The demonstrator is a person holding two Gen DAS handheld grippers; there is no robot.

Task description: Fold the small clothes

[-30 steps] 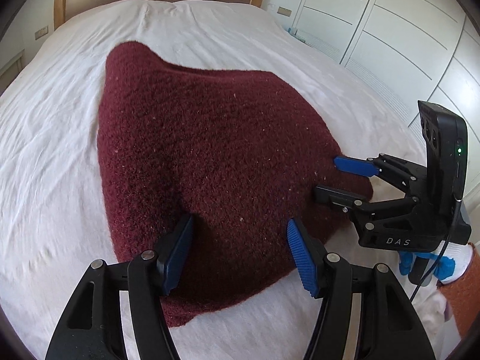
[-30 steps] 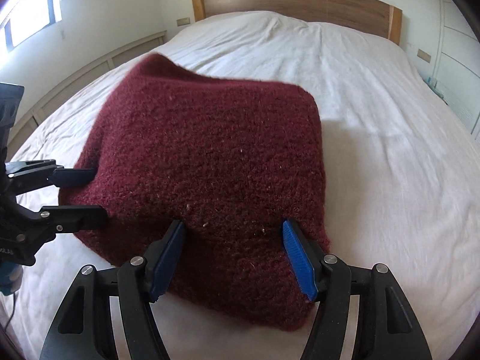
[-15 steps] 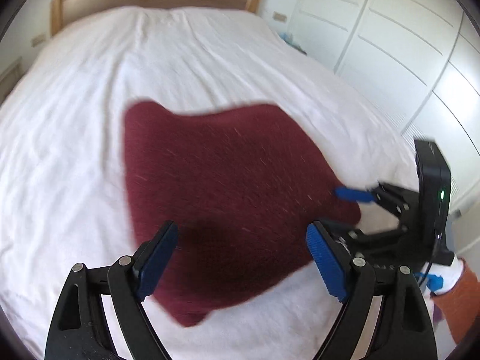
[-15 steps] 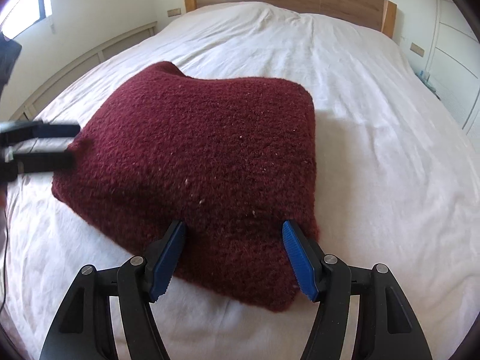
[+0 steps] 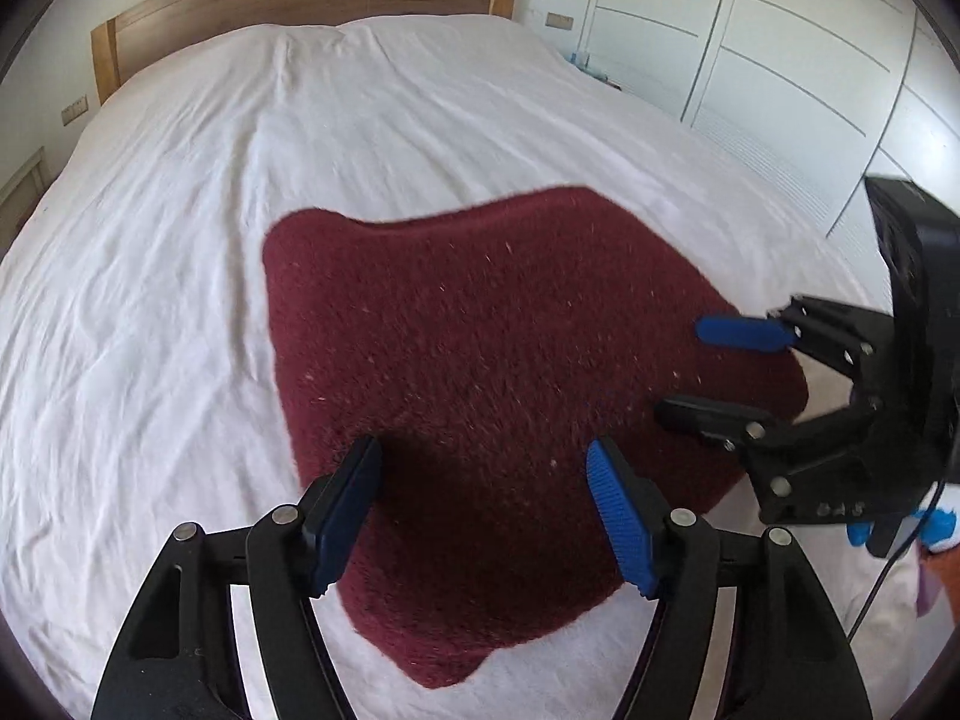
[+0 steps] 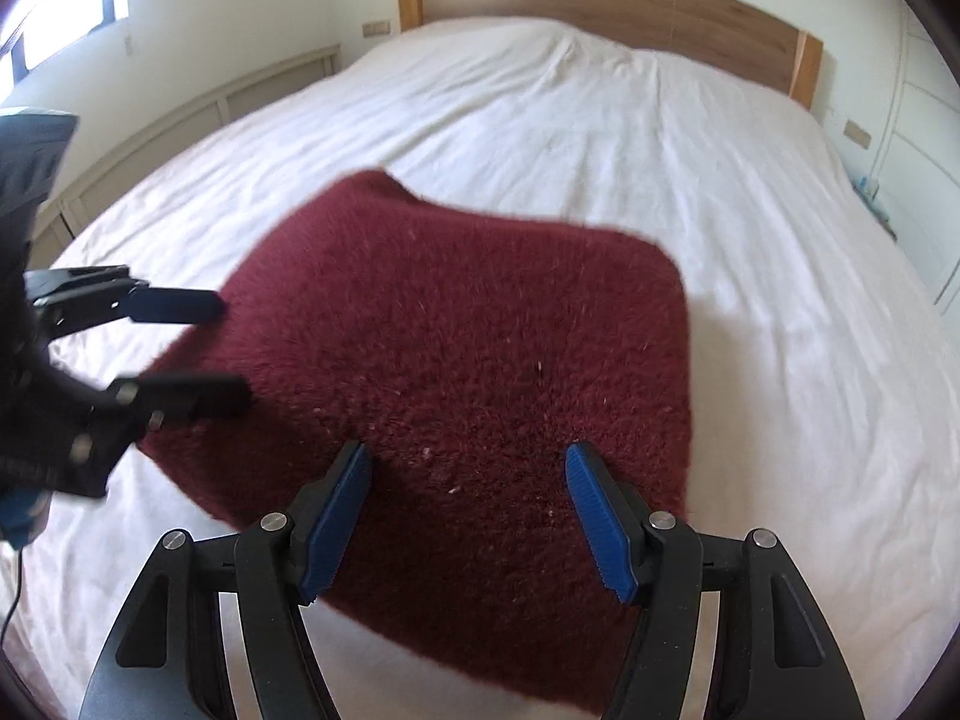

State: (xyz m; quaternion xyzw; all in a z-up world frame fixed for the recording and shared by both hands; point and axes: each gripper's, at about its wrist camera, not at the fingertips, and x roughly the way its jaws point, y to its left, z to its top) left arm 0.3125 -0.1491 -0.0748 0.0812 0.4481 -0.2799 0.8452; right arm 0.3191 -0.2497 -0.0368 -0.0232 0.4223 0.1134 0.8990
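Note:
A folded dark red knitted garment [image 5: 498, 372] lies flat on the white bed sheet [image 5: 150, 276]; it also shows in the right wrist view [image 6: 480, 360]. My left gripper [image 5: 483, 462] is open and empty, raised above the garment's near edge. My right gripper [image 6: 468, 468] is open and empty above the garment's other near part. Each gripper shows in the other's view: the right gripper [image 5: 684, 369] over the garment's right corner, the left gripper [image 6: 234, 348] over its left edge.
The wooden headboard [image 5: 300, 6] stands at the far end of the bed. White wardrobe doors [image 5: 780, 60] line the right side. A low panelled wall [image 6: 198, 108] and a window run along the left.
Both grippers have risen and drawn back from the garment, so it looks smaller. They stay open. The garment lies flat on the sheet.

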